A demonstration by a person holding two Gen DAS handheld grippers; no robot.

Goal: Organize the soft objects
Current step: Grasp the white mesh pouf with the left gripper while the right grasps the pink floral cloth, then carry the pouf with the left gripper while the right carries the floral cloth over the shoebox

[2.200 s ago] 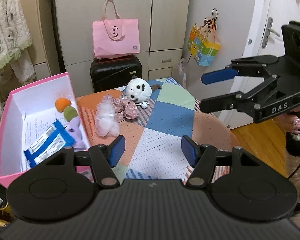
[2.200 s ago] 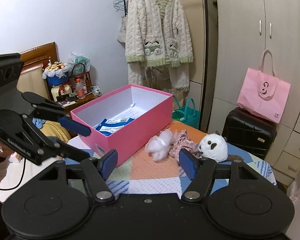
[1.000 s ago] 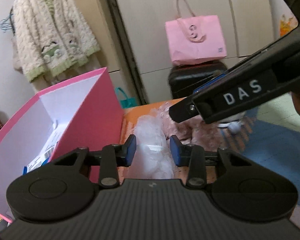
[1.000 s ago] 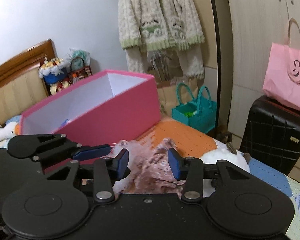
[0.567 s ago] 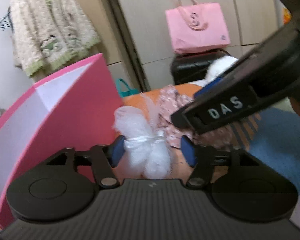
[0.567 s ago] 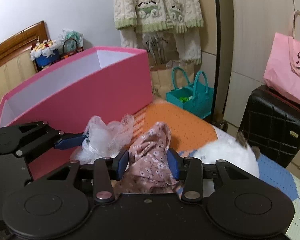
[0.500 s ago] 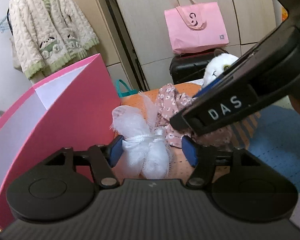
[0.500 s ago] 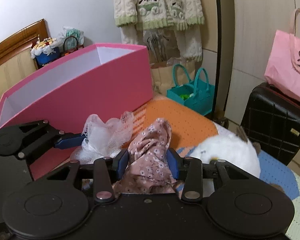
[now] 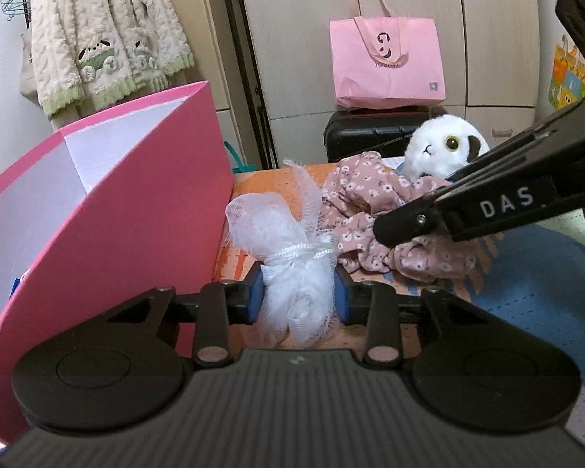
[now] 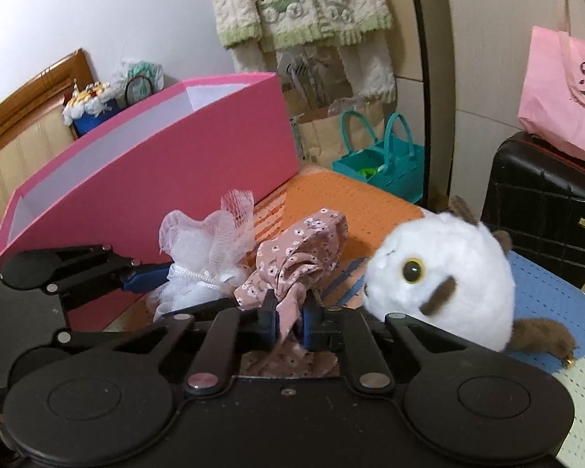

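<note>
Both tools have closed since earlier: left tool (image 9: 297, 292) on the white mesh pouf (image 9: 292, 269), right tool (image 10: 290, 321) on the floral cloth (image 10: 304, 257)

Right gripper (image 10: 290, 323): jaws closed tight on a fold of the pink floral cloth (image 10: 304, 249), which bunches up above them. Left gripper (image 10: 199, 292) enters from the left, one blue pad against the white mesh puff (image 10: 206, 249); its far pad is hidden, so its grip cannot be judged. Puff and cloth touch. White plush toy (image 10: 440, 273) sits just right of the cloth. Pink box (image 10: 167, 171) stands open behind the puff on the patchwork-covered bench (image 10: 339, 195).
</note>
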